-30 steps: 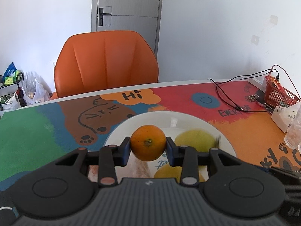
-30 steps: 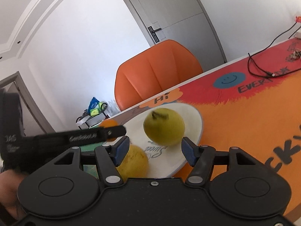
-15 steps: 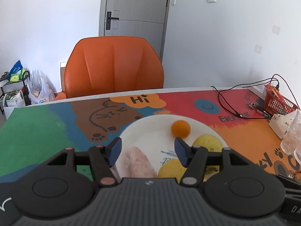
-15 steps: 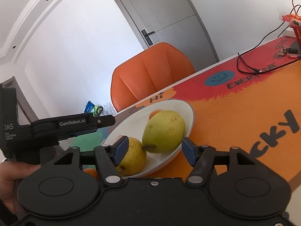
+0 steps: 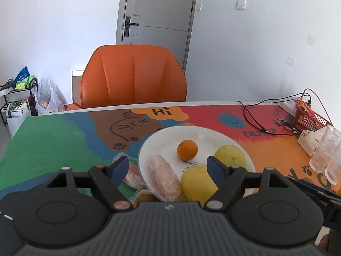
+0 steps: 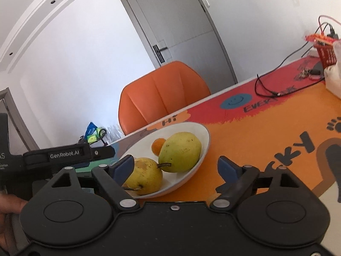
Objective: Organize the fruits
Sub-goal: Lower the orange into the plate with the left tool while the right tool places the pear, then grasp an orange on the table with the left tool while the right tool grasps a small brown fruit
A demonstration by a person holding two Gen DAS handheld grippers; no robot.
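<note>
A white plate (image 5: 204, 131) holds a small orange (image 5: 187, 150), two yellow pears (image 5: 230, 156) (image 5: 197, 184) and a pinkish wrapped fruit (image 5: 164, 178). My left gripper (image 5: 168, 168) hangs over the plate's near edge, jaws opening, nothing pressed between them. More wrapped fruit (image 5: 133, 173) lies on the table left of the plate. In the right wrist view the plate (image 6: 205, 140) shows both pears (image 6: 181, 152) (image 6: 145, 176) and the orange (image 6: 158, 146). My right gripper (image 6: 177, 167) is near the plate's rim, jaws opening and empty.
An orange chair (image 5: 133, 76) stands behind the colourful table mat (image 5: 53, 140). Black cables (image 5: 255, 119), a red basket (image 5: 307, 117) and clear glasses (image 5: 326, 149) occupy the right side. The left device and a hand (image 6: 9, 204) appear at the left of the right wrist view.
My left gripper let go of the orange, which now rests on the plate, and drew back with its jaws spreading. My right gripper also pulled back from the pear and widened.
</note>
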